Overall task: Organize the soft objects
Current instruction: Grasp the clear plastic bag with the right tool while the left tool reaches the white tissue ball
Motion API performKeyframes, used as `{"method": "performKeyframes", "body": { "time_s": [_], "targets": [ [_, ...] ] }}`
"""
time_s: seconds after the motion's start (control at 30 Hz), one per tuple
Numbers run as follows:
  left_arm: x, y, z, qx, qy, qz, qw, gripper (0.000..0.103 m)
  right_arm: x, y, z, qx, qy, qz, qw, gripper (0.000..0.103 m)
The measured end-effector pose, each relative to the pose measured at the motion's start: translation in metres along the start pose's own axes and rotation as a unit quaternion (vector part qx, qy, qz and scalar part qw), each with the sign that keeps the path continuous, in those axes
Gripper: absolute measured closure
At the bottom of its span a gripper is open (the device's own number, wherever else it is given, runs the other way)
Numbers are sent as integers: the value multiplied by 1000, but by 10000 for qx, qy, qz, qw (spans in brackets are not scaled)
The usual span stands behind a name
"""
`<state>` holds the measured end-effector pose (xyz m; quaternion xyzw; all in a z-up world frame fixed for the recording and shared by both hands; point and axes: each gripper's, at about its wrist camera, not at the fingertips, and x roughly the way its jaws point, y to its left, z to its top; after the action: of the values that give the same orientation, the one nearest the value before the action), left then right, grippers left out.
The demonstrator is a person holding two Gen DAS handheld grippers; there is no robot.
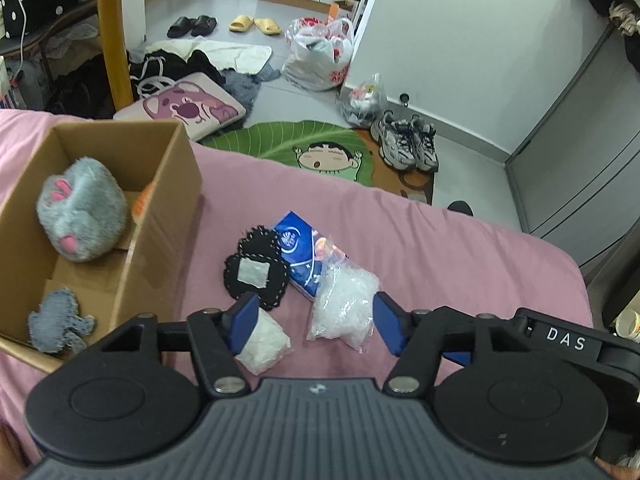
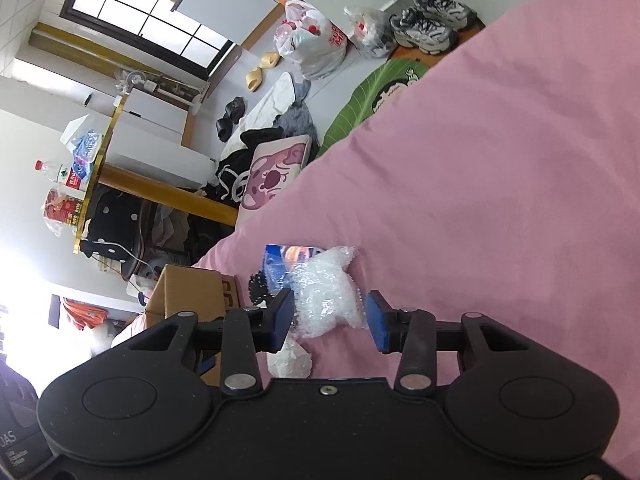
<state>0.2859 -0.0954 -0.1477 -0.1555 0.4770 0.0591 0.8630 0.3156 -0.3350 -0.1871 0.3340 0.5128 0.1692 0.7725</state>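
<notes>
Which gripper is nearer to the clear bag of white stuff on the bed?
Right. The right gripper is open with the clear bag between its fingers. The left gripper is open too, but the bag lies beyond its tips, toward its right finger.

Orange item in the cardboard box mostly hidden behind the grey plush toy and the box wall, not identifiable. Tissue pack partly covered by the clear plastic bag; print too small to read. Small white bundle half masked by the left gripper pad. In the right wrist view, black patch barely peeking out beside the box.
</notes>
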Motion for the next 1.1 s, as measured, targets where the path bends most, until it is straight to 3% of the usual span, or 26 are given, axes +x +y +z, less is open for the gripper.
{"method": "performKeyframes", "body": {
  "time_s": [0.17,0.6,1.03,1.1],
  "targets": [
    [20,-2,-2,-34,151,6,9999,52,11,-12,5,128,141,55,9998,62],
    [60,8,-2,-282,368,114,9989,87,35,-20,13,207,379,252,9988,61],
    [78,23,3,-482,578,-41,9972,87,58,-15,12,26,643,242,9976,61],
    [80,24,2,-489,591,-41,9970,85,60,-16,13,51,627,218,9978,67]
  ]
}}
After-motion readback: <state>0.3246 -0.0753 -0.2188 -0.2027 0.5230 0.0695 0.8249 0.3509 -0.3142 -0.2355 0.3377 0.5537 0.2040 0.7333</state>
